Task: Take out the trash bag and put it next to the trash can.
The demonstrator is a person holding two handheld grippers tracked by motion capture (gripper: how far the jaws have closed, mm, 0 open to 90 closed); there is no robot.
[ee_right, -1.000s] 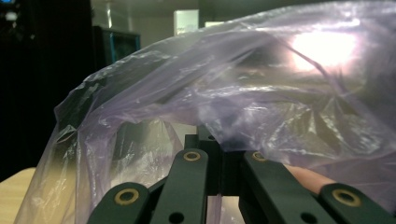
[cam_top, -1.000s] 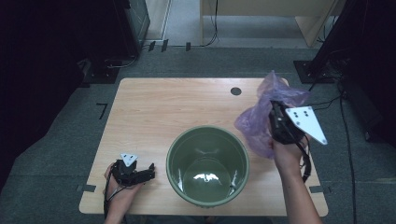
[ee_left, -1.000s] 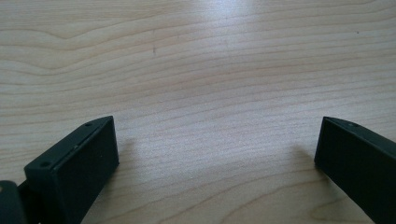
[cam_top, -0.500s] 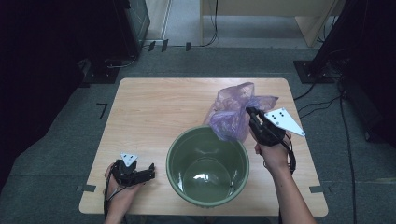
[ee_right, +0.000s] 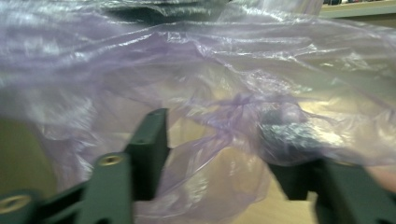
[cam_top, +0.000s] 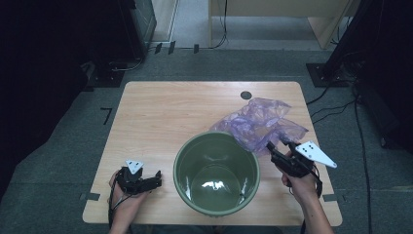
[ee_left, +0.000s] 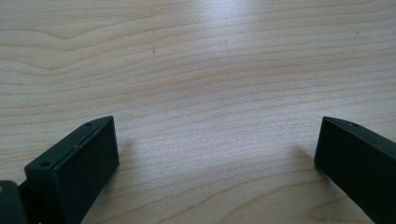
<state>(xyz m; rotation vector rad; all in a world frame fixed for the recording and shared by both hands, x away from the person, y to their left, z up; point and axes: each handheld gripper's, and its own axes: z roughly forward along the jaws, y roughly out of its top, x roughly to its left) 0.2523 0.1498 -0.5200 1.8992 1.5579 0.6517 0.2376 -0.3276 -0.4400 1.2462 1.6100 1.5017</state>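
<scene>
At the near left corner of the wooden table (cam_top: 160,117) we see the left gripper (cam_top: 157,179) lying low in the person's left hand (cam_top: 122,195), its jaws spread wide over bare wood and holding nothing. Just to its right stands a green bucket (cam_top: 216,173), upright, with a glossy inner wall.

Behind the bucket's far right rim lies the purple plastic bag (cam_top: 258,123), thin, see-through and heavily crumpled, spread out on the table and touching or overlapping the rim there. The right gripper (cam_top: 272,147), held in the right hand (cam_top: 299,183), points at the bag's near edge. In the right gripper view its jaws stand apart with the bag's wrinkled film (ee_right: 224,93) draped over and between them; we cannot tell that they pinch it.
</scene>
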